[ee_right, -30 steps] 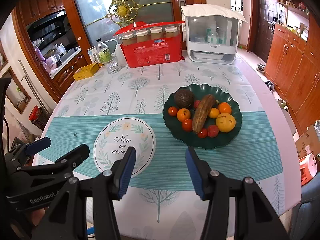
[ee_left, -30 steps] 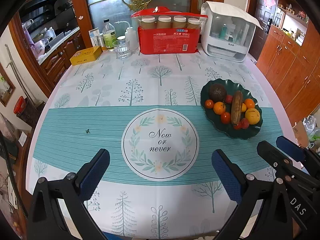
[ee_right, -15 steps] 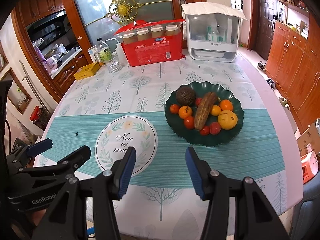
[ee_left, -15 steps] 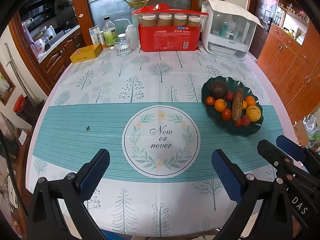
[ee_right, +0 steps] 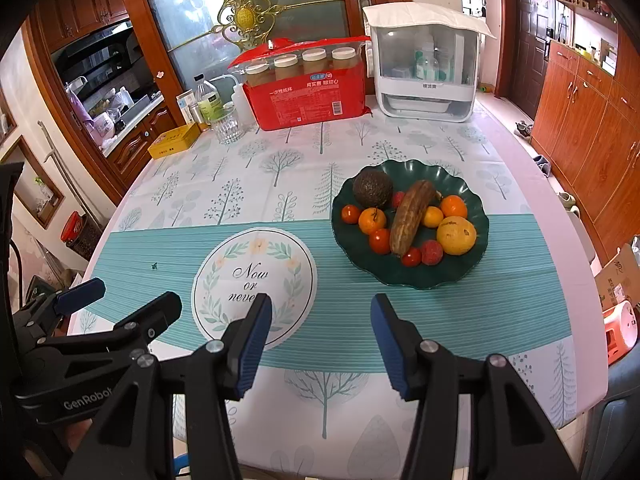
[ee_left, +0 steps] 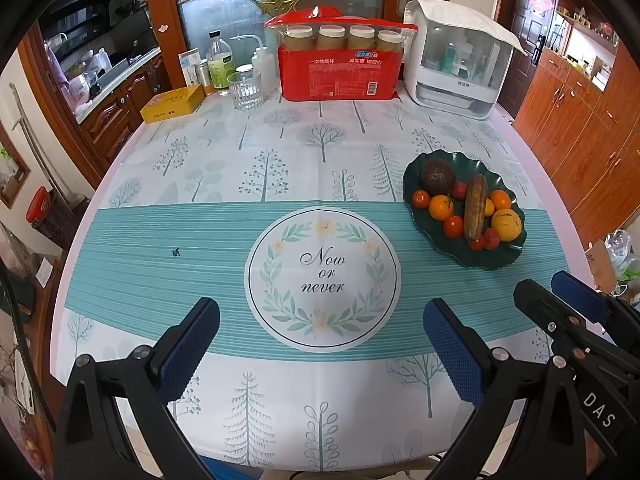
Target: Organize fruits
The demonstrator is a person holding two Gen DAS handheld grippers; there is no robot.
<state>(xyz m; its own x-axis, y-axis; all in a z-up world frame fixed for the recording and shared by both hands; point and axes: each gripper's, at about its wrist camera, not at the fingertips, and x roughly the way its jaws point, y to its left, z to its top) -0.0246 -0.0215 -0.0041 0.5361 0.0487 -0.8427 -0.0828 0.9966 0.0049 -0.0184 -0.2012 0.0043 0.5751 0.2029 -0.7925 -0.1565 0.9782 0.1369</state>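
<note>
Plainly, little changed over the last second: both views drew back a touch from the table, and nothing on the dark green scalloped plate point(ee_right: 408, 280) shifted. Every fruit lay on that plate, which sat at about one o'clock from your right gripper point(ee_right: 320, 308) and two o'clock from your left gripper point(ee_left: 320, 312). No fruit lay loose on the tree-printed tablecloth point(ee_right: 280, 168).

Counted on the plate, you had:
- one round dark brown fruit point(ee_right: 372, 188) at its eleven o'clock edge
- one long brown mottled fruit point(ee_right: 412, 216) across the middle
- one large yellow-orange citrus point(ee_right: 456, 235) at four o'clock
- three small orange citrus point(ee_right: 372, 220)
- three smooth red tomatoes point(ee_right: 379, 241)
- two bumpy pink-red fruits point(ee_right: 432, 252)

That made eleven pieces.

Both tongs stayed spread wide and held nothing, hanging over the near edge of the table, well apart from the plate. That picture fitted either fruit already gathered onto the plate or a heap waiting to be sorted out, so the retreat alone settled nothing.

Farther out, at twelve o'clock, stood one red pack of paper cups point(ee_right: 308, 96). One white plastic storage box point(ee_right: 424, 64) stood to its right, and one clear ribbed glass point(ee_right: 229, 128) and one yellow flat tin point(ee_right: 174, 142) to its left.
</note>
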